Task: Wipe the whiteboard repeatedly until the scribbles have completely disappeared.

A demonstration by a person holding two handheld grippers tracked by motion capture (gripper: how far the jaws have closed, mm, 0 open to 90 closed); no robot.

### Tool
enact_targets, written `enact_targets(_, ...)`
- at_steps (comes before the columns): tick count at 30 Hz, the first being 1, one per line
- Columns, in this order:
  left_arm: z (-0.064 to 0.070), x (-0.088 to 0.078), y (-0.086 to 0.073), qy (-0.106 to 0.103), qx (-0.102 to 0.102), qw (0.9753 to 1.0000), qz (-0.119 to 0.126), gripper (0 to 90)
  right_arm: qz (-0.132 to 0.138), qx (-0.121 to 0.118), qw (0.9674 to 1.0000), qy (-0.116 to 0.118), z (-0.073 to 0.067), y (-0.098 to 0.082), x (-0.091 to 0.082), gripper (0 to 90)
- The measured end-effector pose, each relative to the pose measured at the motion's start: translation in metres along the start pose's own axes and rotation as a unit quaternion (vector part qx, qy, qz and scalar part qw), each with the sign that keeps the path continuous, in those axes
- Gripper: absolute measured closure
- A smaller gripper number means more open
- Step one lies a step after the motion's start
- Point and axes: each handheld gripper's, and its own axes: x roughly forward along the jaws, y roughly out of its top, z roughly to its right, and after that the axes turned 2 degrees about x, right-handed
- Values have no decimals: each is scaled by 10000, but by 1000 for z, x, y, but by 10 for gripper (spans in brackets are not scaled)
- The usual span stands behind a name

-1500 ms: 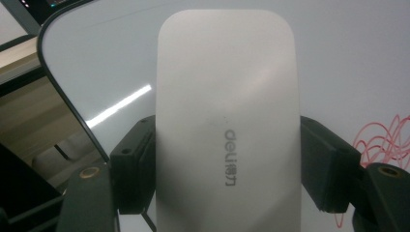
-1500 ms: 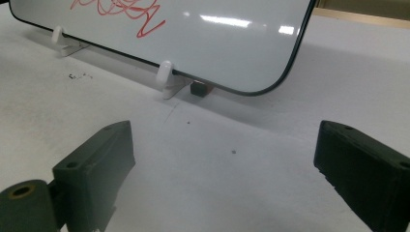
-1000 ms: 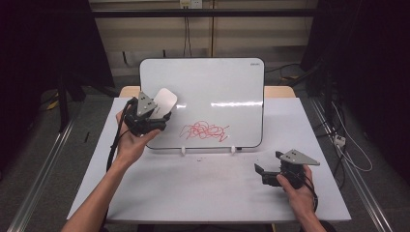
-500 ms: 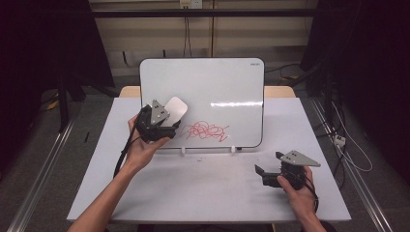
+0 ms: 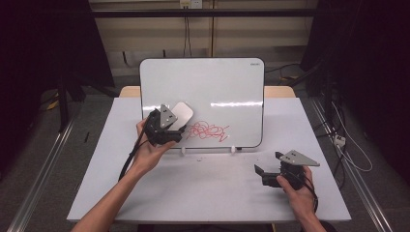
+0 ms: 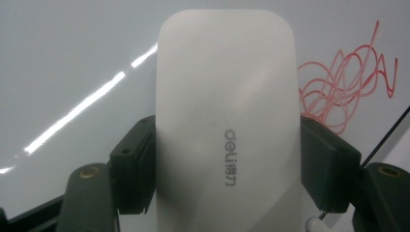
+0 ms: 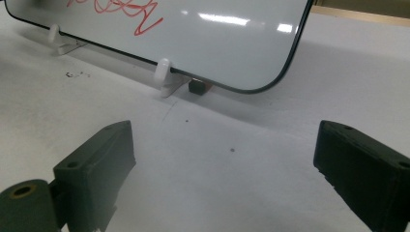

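Left tool pinches a white eraser by its long sides, jaws pressed against both edges, as the left gripper view shows. In the high view the eraser's head sits over the lower left part of the whiteboard, just left of the red scribble; whether its face already touches the board cannot be told. The scribble looks whole, every loop intact, so the wiping judged to be the job has not begun: the eraser is picked up and brought to the board, and the whole of the rubbing out is left. The board stands upright on white feet at the far side of the tabletop. Right tool rests low on the tabletop at the near right, its jaws spread wide with nothing between them.
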Motion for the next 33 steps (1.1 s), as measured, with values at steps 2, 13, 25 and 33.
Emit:
enact_targets(2,2,3,-1,18,11,10000,-1,310,2,-28,10000,14,-1,0,0,76)
enact_targets(13,5,9,-1,228,255,9993,-136,309,-12,-1,10000,12,0,0,0,75)
enact_targets(25,15,12,-1,400,542,9973,-281,304,7,-33,10000,-1,0,0,0,79)
enact_targets(33,22,16,-1,623,698,9950,-342,302,-13,-33,10000,-38,-1,0,0,81)
